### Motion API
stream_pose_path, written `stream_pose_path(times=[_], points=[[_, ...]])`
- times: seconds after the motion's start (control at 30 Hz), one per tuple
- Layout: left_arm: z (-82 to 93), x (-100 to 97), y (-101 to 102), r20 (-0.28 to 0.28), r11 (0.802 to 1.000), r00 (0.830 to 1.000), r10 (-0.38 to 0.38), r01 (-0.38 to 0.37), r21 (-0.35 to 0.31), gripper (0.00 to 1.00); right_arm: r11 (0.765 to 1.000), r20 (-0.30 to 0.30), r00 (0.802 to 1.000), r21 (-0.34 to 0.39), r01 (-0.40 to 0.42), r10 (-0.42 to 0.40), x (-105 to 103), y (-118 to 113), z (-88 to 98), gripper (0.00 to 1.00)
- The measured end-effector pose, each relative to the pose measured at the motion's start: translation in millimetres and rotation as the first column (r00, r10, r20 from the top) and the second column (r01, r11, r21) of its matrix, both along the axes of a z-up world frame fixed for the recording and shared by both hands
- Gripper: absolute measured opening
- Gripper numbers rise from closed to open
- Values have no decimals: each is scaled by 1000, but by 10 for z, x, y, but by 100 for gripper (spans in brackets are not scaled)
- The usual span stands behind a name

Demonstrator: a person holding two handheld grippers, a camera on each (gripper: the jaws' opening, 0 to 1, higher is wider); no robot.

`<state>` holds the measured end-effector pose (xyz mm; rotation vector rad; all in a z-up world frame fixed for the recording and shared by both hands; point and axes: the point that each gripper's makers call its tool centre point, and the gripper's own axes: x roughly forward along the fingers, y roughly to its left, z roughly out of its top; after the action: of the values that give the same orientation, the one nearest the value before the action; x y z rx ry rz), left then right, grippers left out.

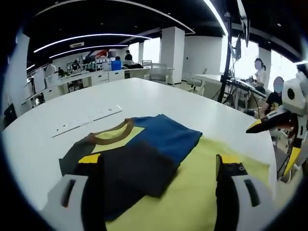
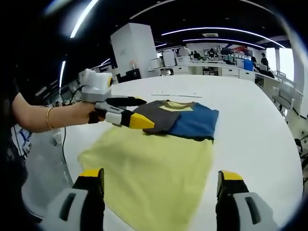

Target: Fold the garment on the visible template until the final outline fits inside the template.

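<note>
The big white surface point(image 2: 260, 125) holds a yellow shirt point(image 2: 154, 168), its sleeves folded in at the 12 o'clock end. The left hand-held gripper point(image 2: 137, 113) hovers open there. The right hand-held gripper point(image 2: 161, 190) is open too. A careless grab could undo the folded sleeves.

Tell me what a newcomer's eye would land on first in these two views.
The yellow T-shirt spread on the white table stands out first, its top part folded into a dark grey and blue block showing the brown collar. Next comes the left tool, held in a person's hand at the grey edge of that fold. The right tool hangs open over the shirt's near hem.
</note>
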<state>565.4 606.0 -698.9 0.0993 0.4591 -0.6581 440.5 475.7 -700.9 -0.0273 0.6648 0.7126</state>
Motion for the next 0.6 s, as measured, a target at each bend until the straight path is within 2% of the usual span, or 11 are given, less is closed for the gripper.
stream_pose_path(times=[0.07, 0.6], points=[[24, -9, 50, -1, 1000, 1000, 6, -6, -2, 99, 1000, 2, 1000, -9, -17, 17, 28, 35, -1, 98], [316, -202, 626, 23, 998, 998, 55, -55, 11, 99, 995, 38, 994, -20, -101, 102, 331, 412, 93, 88]])
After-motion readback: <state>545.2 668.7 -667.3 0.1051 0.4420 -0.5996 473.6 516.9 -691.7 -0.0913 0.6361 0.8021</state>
